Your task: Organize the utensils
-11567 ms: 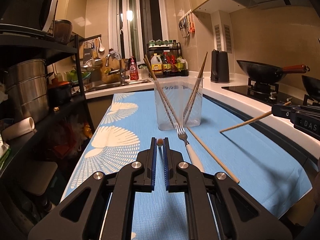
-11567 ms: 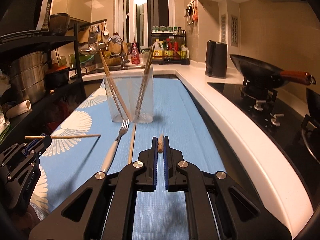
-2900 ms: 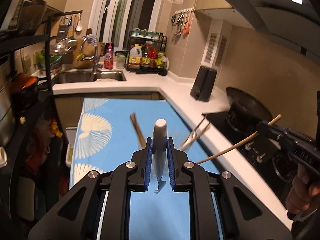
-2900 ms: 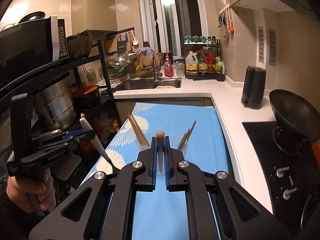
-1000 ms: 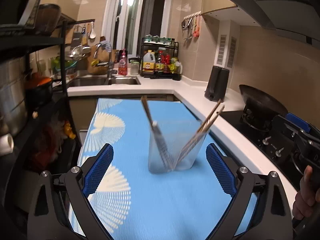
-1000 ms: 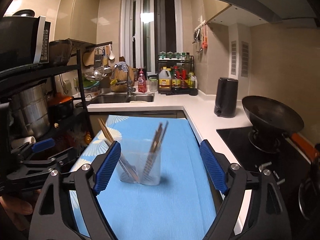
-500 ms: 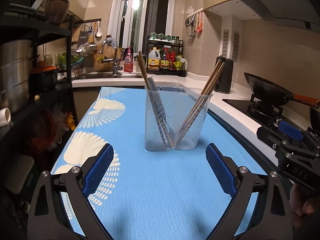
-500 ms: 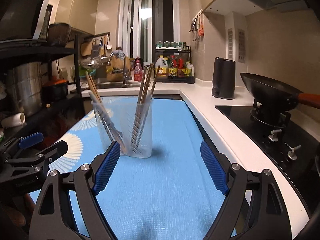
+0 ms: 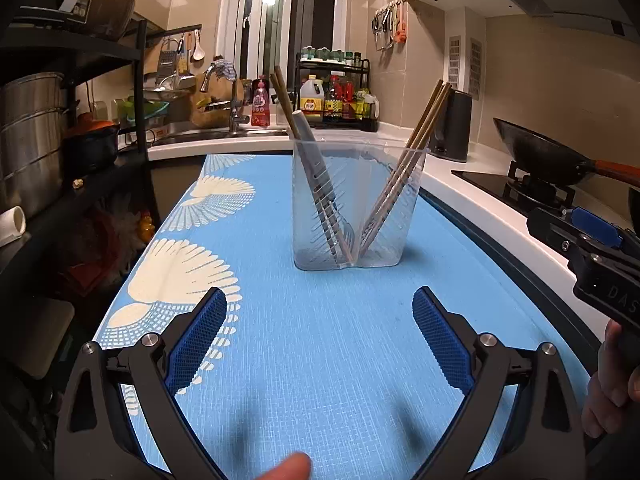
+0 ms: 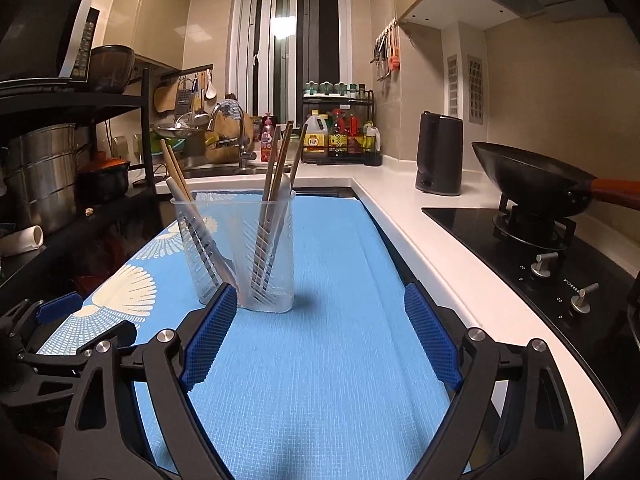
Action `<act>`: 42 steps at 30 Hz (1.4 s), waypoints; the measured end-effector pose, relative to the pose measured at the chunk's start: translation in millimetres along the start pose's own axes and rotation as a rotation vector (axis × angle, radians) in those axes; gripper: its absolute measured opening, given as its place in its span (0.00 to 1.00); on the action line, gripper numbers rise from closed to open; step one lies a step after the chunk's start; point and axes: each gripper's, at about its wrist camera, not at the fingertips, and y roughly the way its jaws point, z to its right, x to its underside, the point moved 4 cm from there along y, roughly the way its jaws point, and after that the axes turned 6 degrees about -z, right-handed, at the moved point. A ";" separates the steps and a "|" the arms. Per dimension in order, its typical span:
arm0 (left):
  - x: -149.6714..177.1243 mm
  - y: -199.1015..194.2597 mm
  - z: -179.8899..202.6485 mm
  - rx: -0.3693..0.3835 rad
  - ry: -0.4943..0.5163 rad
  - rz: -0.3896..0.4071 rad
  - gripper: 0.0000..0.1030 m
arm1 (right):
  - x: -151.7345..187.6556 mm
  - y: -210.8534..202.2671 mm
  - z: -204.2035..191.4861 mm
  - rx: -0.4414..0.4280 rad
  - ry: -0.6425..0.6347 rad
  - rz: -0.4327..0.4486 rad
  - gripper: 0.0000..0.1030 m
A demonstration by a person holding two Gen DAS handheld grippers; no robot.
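Jaws spread wide on both grippers, gripping nothing. Left gripper point(image 9: 318, 334) held low over the blue mat point(image 9: 328, 340), blue pads point(image 9: 196, 338) framing a bare patch of it; a fingertip point(image 9: 290, 468) poked in at the bottom edge of the left view. Right gripper point(image 10: 316, 332) likewise low over the mat point(image 10: 332, 360), left pad just in front of the holder's base in its own view, whether touching cannot be told. Clear holder point(image 9: 354, 204) stood upright on the mat, ahead of both grippers, near the middle of the counter point(image 10: 436, 264). Inside it, chopsticks point(image 9: 408, 164) leaned to the right in a bundle, tips sticking out above the rim; another pair point(image 9: 286, 104) leaned to the left, with the white-handled fork point(image 9: 316, 172) alongside, tines down near the bottom. From the right view, same holder point(image 10: 240, 248) seen with chopsticks point(image 10: 276, 168) rising from the middle and the fork handle point(image 10: 178, 196) slanted left. Right gripper's body also seen at the right edge of the left view point(image 9: 592, 256), gripped by a hand point(image 9: 612, 384); left gripper's body seen at the lower left of the right view point(image 10: 52, 336). Wok point(image 10: 532, 180) sat on the hob to the right, dark kettle point(image 10: 438, 154) on the counter behind, sink tap point(image 9: 228, 96) and bottle rack point(image 9: 334, 96) at the far end.
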 end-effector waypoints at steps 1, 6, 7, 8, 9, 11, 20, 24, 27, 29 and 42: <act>0.7 1.3 -0.6 0.005 -0.003 -0.010 0.89 | 1.0 1.3 0.0 0.001 0.000 -0.007 0.82; 1.3 3.0 -0.7 0.001 -0.009 -0.021 0.89 | 2.8 3.7 1.1 0.014 0.003 -0.018 0.83; 1.7 3.1 -0.9 0.000 -0.009 -0.022 0.89 | 3.1 3.9 1.4 0.015 0.002 -0.019 0.83; 1.5 3.2 -1.0 0.002 -0.009 -0.022 0.89 | 3.4 4.2 1.3 0.015 -0.001 -0.021 0.83; 1.4 3.3 -0.8 0.003 -0.008 -0.023 0.89 | 3.6 4.8 1.4 0.015 -0.002 -0.023 0.83; 1.7 3.6 -0.7 0.000 -0.004 -0.024 0.89 | 4.3 5.2 1.3 0.014 -0.004 -0.026 0.83; 2.2 7.5 -5.7 0.004 -0.028 -0.043 0.89 | 5.1 7.2 0.9 0.019 -0.006 -0.033 0.83; 1.8 7.6 -5.4 0.005 -0.026 -0.040 0.89 | 5.3 7.1 0.5 0.019 -0.010 -0.030 0.83; 2.1 7.3 -4.3 0.008 -0.018 -0.036 0.89 | 5.7 7.7 0.4 0.019 -0.013 -0.031 0.83; 2.2 7.0 -3.6 0.009 -0.014 -0.033 0.89 | 6.0 7.9 0.5 0.019 -0.012 -0.032 0.83; 2.1 7.7 -0.8 0.012 -0.010 -0.031 0.89 | 6.3 8.7 -0.7 0.018 -0.017 -0.035 0.83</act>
